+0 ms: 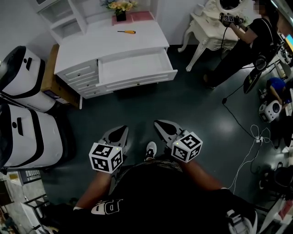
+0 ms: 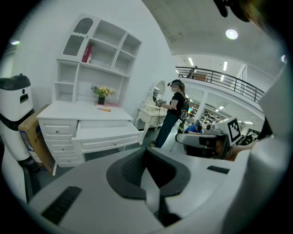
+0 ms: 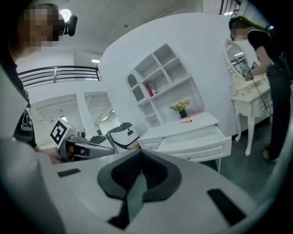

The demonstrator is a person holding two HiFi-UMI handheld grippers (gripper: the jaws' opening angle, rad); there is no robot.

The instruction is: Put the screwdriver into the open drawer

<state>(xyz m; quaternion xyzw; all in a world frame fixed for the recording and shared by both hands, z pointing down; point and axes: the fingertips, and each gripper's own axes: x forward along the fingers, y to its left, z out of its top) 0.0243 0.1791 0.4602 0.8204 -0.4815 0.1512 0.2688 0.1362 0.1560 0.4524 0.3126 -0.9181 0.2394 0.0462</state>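
In the head view, a white wooden desk with a shelf hutch (image 1: 68, 18) stands across the dark floor from the person. The screwdriver with the orange-yellow handle (image 1: 126, 31) lies flat on the white tabletop (image 1: 91, 45), close to its back edge and just in front of a dark vase of yellow flowers (image 1: 120, 11) that sits on a pink mat (image 1: 142, 17). Below the tabletop's front edge, the wide white drawer (image 1: 137, 66) is pulled out (the screwdriver is not in it). The left hand-held gripper (image 1: 119, 133) and the right hand-held gripper (image 1: 165, 128) are low in the picture, well apart from the desk, each carrying nothing. Another person in black (image 1: 249, 43) stands at a small white table near the far right.

In the left gripper view, the dark pads are pressed together with nothing between them; the desk and open drawer lie beyond, at the left.

In the right gripper view, the pads are likewise closed on nothing, and the screwdriver shows on the tabletop above the open drawer.
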